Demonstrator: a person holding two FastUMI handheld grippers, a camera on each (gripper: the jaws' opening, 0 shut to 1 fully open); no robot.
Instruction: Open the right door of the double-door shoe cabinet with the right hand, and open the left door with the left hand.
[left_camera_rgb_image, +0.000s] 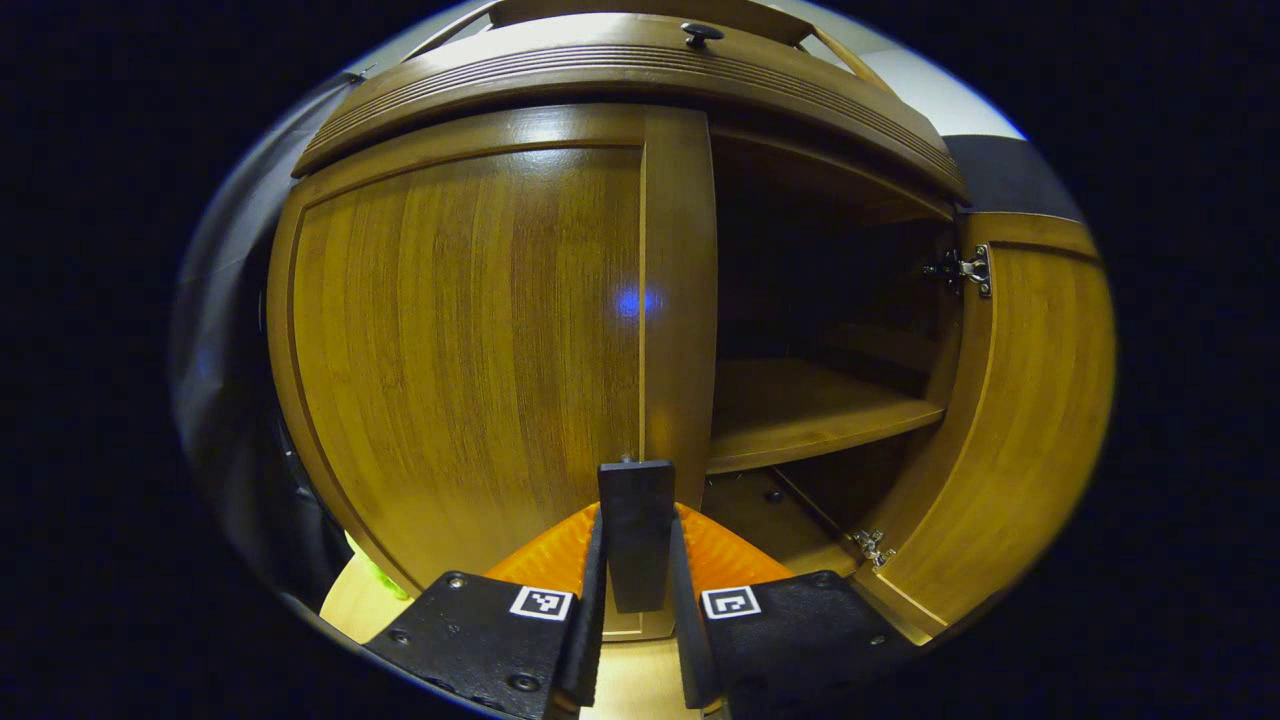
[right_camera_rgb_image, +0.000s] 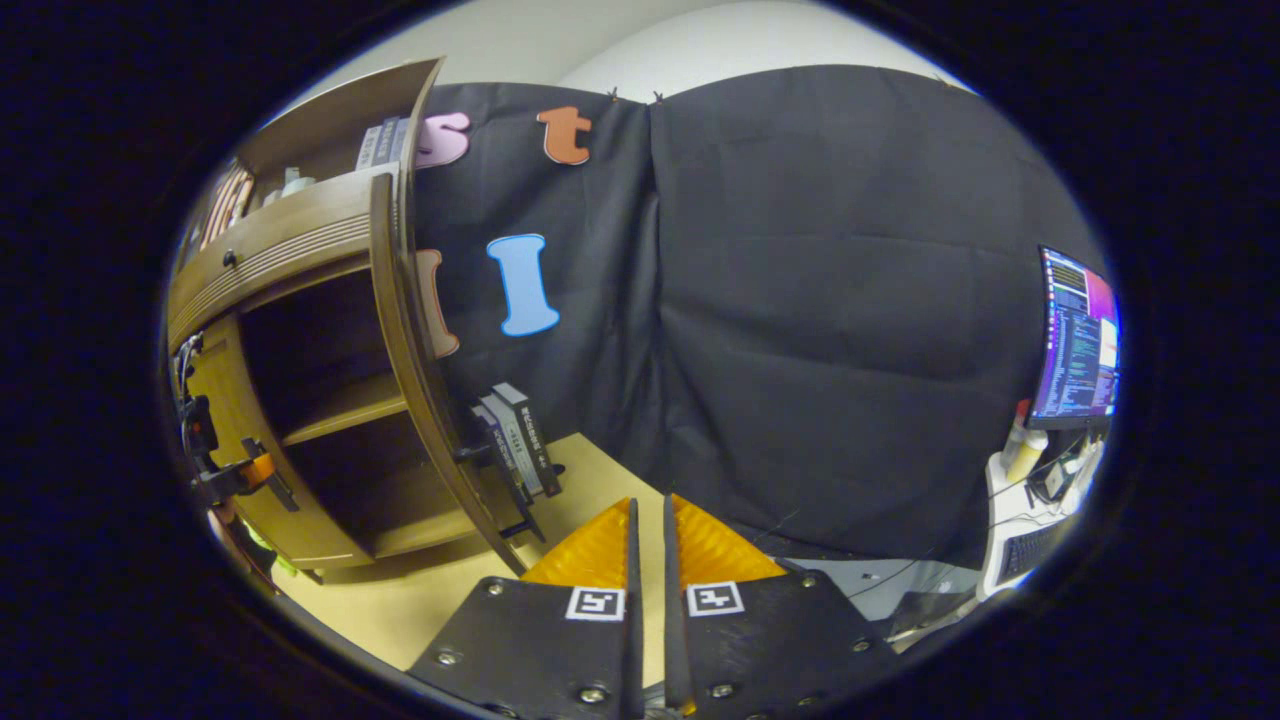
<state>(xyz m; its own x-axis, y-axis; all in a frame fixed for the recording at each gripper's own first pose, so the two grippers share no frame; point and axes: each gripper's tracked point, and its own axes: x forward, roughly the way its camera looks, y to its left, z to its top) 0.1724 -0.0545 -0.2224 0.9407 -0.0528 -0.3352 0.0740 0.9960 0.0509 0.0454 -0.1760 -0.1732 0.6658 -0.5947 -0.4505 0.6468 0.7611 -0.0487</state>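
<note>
The wooden shoe cabinet (left_camera_rgb_image: 620, 70) is close in front in the left gripper view. Its left door (left_camera_rgb_image: 460, 330) looks closed or very nearly so. The right door (left_camera_rgb_image: 1030, 400) is swung wide open, baring a dark inside with a shelf (left_camera_rgb_image: 800, 410). My left gripper (left_camera_rgb_image: 638, 522) is shut on the left door's dark bar handle (left_camera_rgb_image: 637, 490). In the right gripper view the cabinet (right_camera_rgb_image: 290, 250) stands at the left with the open right door (right_camera_rgb_image: 405, 340) edge-on. My right gripper (right_camera_rgb_image: 648, 512) is shut on nothing, away from that door. The left gripper (right_camera_rgb_image: 235, 475) shows at the far left.
Several books or boxes (right_camera_rgb_image: 520, 440) lean behind the open right door. A monitor (right_camera_rgb_image: 1075, 340), a bottle (right_camera_rgb_image: 1022, 450) and a keyboard (right_camera_rgb_image: 1030, 545) are on a desk at the far right. A small knob (left_camera_rgb_image: 703, 32) sits on the drawer above the doors.
</note>
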